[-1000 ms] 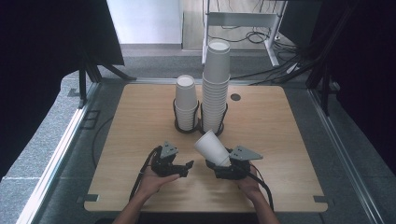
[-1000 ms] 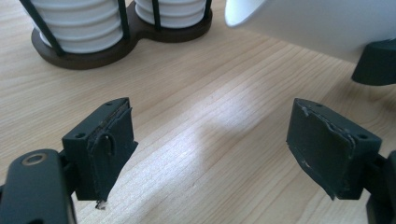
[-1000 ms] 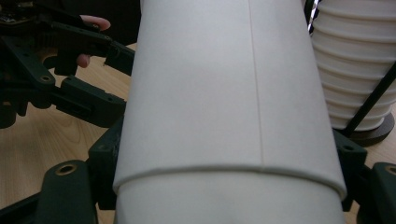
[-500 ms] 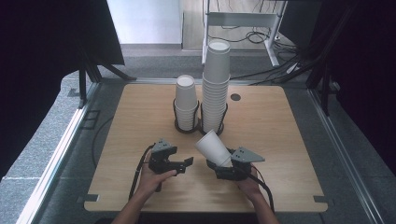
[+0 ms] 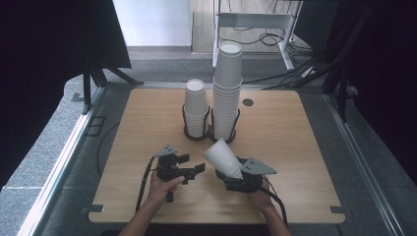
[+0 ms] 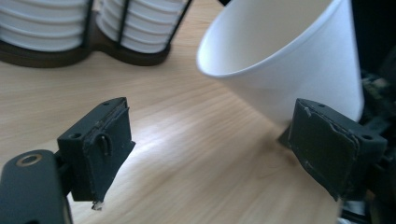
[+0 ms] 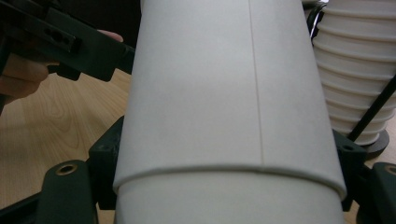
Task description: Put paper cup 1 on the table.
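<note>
**Cup pair held in my right gripper, left coming in to pull one off**

The table gives me bare wood on both sides and toward me; the crowded part is ahead, where the wire holder carries the tall stack and the short stack. My right gripper clamps the nested cups low over the front middle, mouth tilted up and left. My left gripper, just beside the rim, holds nothing; its jaws have just been opening. I judge the next move is closing on the outer cup's wall and drawing left, away from the holder.
</note>
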`<action>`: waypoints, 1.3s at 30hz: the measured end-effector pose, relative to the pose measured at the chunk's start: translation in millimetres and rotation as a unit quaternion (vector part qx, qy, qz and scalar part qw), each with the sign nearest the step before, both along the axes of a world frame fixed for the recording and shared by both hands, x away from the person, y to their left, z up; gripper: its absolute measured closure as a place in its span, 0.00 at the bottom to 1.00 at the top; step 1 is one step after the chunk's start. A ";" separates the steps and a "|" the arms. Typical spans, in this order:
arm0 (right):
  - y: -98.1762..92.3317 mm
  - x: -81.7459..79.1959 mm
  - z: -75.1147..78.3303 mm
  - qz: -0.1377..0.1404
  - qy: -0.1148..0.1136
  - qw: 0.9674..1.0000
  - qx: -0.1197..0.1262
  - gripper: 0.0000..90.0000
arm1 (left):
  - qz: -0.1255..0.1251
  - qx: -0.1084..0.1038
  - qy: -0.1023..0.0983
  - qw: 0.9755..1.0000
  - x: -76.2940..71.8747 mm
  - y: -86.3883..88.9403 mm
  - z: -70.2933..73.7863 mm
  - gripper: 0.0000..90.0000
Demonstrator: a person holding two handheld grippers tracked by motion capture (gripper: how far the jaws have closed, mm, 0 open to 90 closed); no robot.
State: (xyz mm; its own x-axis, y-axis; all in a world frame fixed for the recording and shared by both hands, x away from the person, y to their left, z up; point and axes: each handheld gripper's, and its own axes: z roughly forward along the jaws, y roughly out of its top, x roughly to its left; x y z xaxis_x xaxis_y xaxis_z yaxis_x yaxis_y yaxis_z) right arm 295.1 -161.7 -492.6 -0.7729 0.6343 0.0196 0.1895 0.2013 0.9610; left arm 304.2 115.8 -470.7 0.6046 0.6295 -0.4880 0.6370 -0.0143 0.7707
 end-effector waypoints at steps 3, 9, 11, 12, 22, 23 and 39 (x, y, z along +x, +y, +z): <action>2.3 -0.4 -1.2 0.003 0.001 1.000 -0.002 0.26 | -0.005 -0.013 0.008 1.000 1.8 -2.1 -2.5 0.14; 4.2 -0.6 -2.6 0.007 0.002 1.000 -0.002 0.26 | -0.004 -0.019 0.010 1.000 2.2 -3.3 -4.4 0.15; 4.5 -0.8 -2.8 0.007 0.003 1.000 -0.001 0.26 | -0.005 -0.028 0.010 1.000 2.5 -3.0 -4.5 0.15; 4.7 -0.9 -2.9 0.007 0.003 1.000 -0.001 0.26 | -0.005 -0.034 0.012 0.999 2.7 -3.2 -4.6 0.14; 6.7 -3.5 -1.8 0.009 -0.011 1.000 0.006 0.26 | -0.029 -0.111 0.032 0.993 9.8 -10.1 -1.1 0.08; 7.3 -4.0 -1.5 0.009 -0.011 1.000 0.007 0.26 | -0.030 -0.113 0.033 0.993 10.9 -12.3 -1.2 0.08; 19.9 -6.8 -6.3 0.016 -0.017 1.000 -0.012 0.26 | -0.035 -0.149 0.071 0.986 29.5 -36.8 -8.8 0.00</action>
